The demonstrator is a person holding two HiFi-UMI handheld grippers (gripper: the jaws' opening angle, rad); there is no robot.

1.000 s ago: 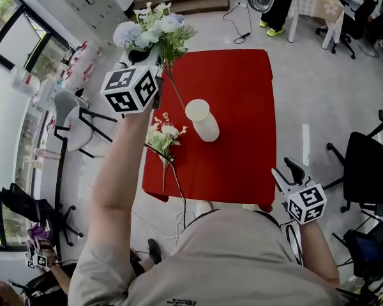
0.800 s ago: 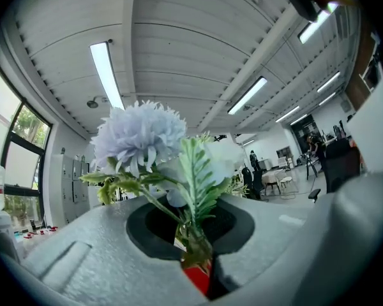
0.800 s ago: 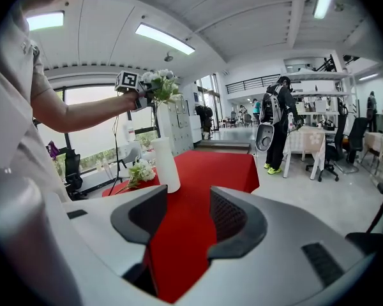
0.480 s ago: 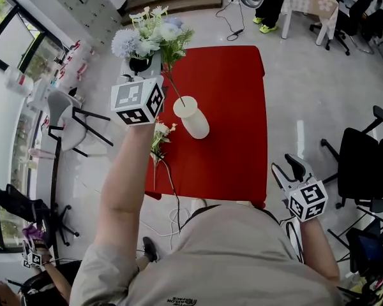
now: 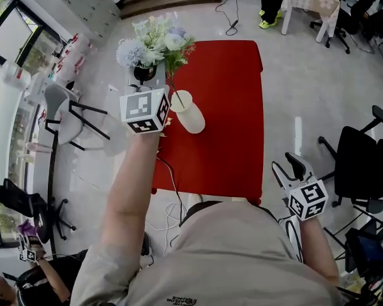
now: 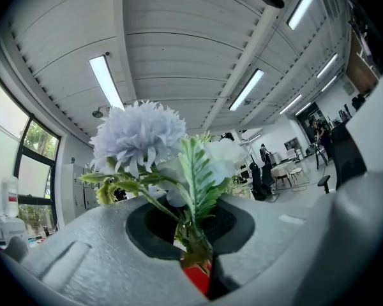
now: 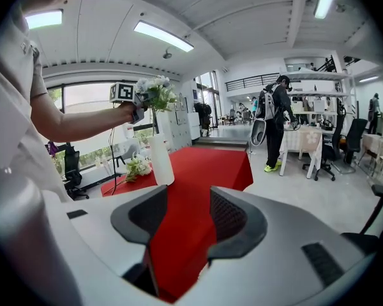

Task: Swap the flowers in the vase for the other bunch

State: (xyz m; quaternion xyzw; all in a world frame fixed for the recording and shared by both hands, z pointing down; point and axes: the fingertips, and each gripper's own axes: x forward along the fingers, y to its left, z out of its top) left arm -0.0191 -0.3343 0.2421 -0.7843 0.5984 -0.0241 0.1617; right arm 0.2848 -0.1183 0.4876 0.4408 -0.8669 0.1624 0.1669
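I'm clamping the left tool (image 6: pixel 195 263) on the stem of the blue-white bunch (image 5: pixel 156 43), holding it over the white vase (image 5: pixel 190 113) on the red table (image 5: pixel 233 120), stem end at the mouth. Right tool (image 7: pixel 182 225) is hanging by the table's near corner, standing apart and empty. Other bunch (image 7: pixel 137 166) is lying beside the vase.

Pointing up at a panelled ceiling (image 6: pixel 179 43) with strip lights (image 6: pixel 106 81). Pinching the flower bunch (image 6: pixel 172 164) low on its green stems (image 6: pixel 193 238), left gripper (image 6: pixel 198 260) jaws almost together. Above the grey jaws: pale blue pompom bloom (image 6: pixel 138 139) on the left, fern frond (image 6: pixel 195 180) in the middle, white bloom (image 6: pixel 226 157) on the right. Sliver of red (image 6: pixel 196 279) low in the gap between the jaws. Window (image 6: pixel 35 171) far left. Chairs (image 6: pixel 287 177) and standing people (image 6: pixel 265 167), small, far right.
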